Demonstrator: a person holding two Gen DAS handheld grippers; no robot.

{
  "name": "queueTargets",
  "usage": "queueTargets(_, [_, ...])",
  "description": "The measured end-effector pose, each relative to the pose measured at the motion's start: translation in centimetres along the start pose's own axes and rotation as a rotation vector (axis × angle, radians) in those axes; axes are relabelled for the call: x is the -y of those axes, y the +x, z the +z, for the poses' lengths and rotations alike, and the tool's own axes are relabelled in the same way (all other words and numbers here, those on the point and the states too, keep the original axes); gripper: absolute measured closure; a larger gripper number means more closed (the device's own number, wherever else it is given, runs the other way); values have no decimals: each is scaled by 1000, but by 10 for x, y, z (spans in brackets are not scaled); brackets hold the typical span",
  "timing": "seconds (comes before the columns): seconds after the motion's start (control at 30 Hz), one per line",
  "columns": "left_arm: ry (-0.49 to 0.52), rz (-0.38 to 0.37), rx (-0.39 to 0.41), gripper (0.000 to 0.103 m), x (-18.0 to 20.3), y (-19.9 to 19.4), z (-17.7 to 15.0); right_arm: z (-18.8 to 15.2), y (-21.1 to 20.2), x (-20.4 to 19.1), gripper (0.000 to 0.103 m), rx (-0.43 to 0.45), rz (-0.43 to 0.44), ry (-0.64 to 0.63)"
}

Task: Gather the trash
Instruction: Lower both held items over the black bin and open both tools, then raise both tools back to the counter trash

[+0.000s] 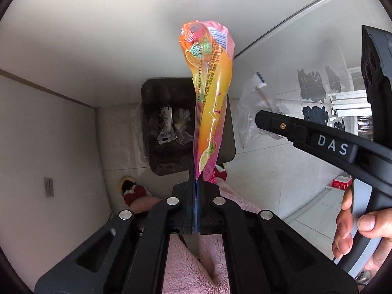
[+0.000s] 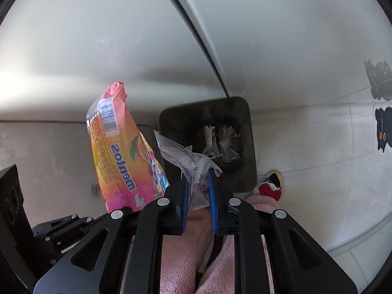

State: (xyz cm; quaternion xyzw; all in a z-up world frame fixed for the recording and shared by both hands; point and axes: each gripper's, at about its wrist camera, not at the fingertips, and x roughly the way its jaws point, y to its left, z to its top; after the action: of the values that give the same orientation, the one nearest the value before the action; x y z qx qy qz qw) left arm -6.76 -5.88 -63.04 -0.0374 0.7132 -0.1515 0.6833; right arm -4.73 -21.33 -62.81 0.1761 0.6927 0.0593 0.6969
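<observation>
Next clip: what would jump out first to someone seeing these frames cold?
The bright orange-pink Mentos bag, pinched at its bottom edge in the shut left gripper, stands up mid-frame. Below it on the floor sits the dark trash bin with wrappers already inside. The right gripper holds a crumpled clear plastic bag near the bin.

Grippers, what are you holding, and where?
Left gripper pinches the Mentos bag by its bottom edge. Right gripper holds a clear plastic wrapper by one end.

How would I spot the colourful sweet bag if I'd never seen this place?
Find the dark square bin on the pale tiled floor. Above it, the left gripper pinches a long pink-and-orange Mentos bag by one end. The right gripper holds only a clear, crumpled plastic wrapper.
</observation>
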Motion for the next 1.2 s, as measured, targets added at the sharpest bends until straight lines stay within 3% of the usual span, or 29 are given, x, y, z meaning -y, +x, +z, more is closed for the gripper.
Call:
queueTargets(0.07, [-1, -6, -2, 102, -2, 2, 0, 3, 1, 0, 80, -1, -2, 5])
queueTargets(0.13, [-6, -4, -6, 100, -3, 2, 1, 6, 2, 0, 66, -5, -6, 8])
queueTargets(0.2, [-10, -3, -5, 95, -3, 1, 1, 8, 2, 0, 64, -5, -11, 15])
queueTargets(0.37, [-17, 13, 24, 50, -5, -7, 1, 12, -3, 1, 41, 3, -17, 15])
queueTargets(0.5, [-18, 24, 37, 39, -6, -17, 2, 13, -10, 0, 38, 4, -30, 4])
queueTargets(0.57, [-12, 30, 46, 31, -5, -25, 1, 14, -18, -1, 10, 5, -31, 6])
queueTargets(0.83, [25, 35, 121, 9, 4, -90, -14, 3, -67, -6, 3, 50, -68, -41])
queueTargets(1.2, [71, 44, 298, 8, 17, -209, -38, -33, -185, -14, 3, 148, -121, -105])
